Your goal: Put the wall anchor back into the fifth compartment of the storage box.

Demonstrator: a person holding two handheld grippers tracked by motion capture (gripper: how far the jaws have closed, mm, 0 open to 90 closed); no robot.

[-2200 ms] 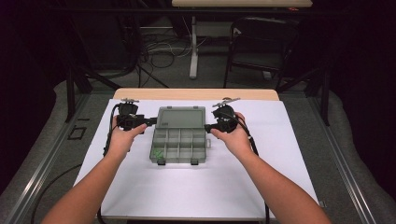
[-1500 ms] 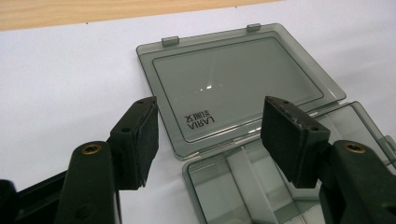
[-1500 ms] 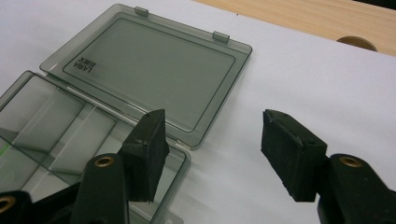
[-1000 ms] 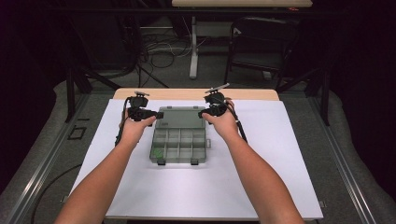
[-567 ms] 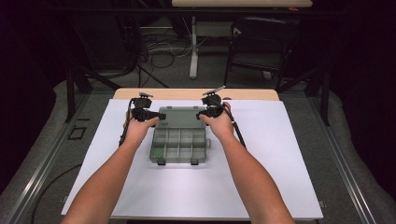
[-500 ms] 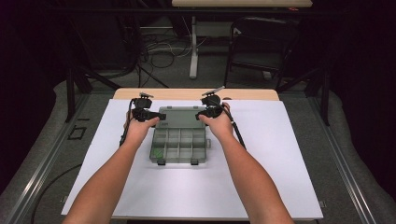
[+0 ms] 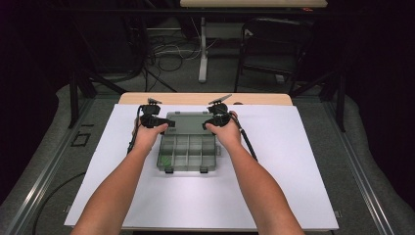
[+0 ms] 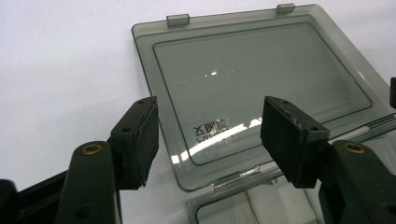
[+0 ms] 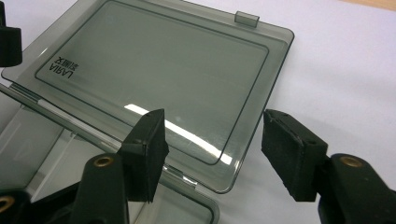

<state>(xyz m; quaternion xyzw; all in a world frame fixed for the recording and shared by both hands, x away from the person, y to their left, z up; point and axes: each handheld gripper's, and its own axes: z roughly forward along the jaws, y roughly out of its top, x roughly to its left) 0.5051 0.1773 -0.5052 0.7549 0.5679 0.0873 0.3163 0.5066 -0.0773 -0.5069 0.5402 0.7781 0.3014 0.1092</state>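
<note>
Forward, both forearms outstretched, left claw (image 7: 157, 121), right claw (image 7: 214, 120) gaping

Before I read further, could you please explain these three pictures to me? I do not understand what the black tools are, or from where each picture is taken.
A person sits at a table covered with a white sheet and holds a hand tool in each hand: the left gripper and the right gripper, each with two black jaws.

The high view looks down from above the person. The other two pictures come from small cameras riding on the grippers, looking along their jaws.

On the sheet lies a smoky clear plastic organizer box with empty-looking compartments. Its lid is open and lies flat behind it. Both grippers are open, each at a hinge-side corner of the lid; nothing is held.
</note>
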